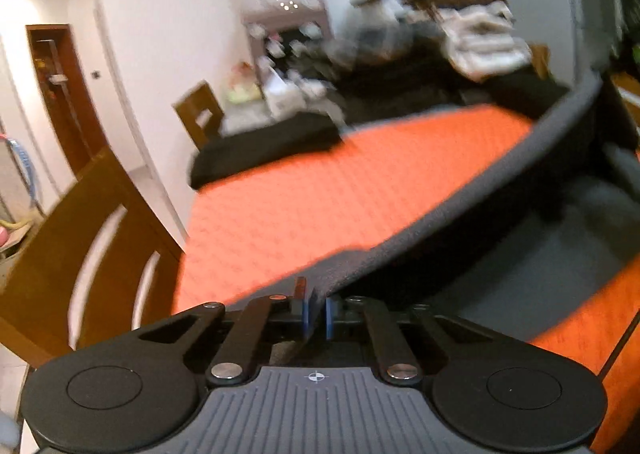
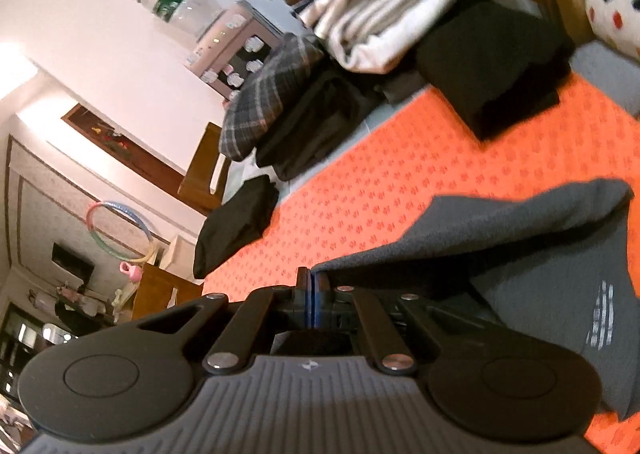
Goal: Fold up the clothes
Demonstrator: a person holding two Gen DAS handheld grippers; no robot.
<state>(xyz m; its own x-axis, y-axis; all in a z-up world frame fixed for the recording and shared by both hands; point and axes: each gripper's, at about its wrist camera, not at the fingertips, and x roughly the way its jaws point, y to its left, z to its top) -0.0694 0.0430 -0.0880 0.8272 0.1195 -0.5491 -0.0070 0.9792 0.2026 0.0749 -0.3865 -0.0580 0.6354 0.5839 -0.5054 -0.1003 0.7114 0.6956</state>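
Observation:
A dark grey garment (image 1: pixel 460 213) hangs lifted above the orange patterned mat (image 1: pixel 320 193). My left gripper (image 1: pixel 316 312) is shut on its edge, which stretches taut up to the right. In the right wrist view my right gripper (image 2: pixel 311 294) is shut on another edge of the same grey garment (image 2: pixel 520 238), which drapes to the right over the orange mat (image 2: pixel 400 181). A pale printed mark shows on the cloth near the right side.
Folded black clothes (image 1: pixel 264 149) lie at the mat's far edge. A plaid garment (image 2: pixel 268 93), black piles (image 2: pixel 492 65) and white folded towels (image 2: pixel 380 5) lie beyond. A wooden chair (image 1: pixel 100 254) stands at the left.

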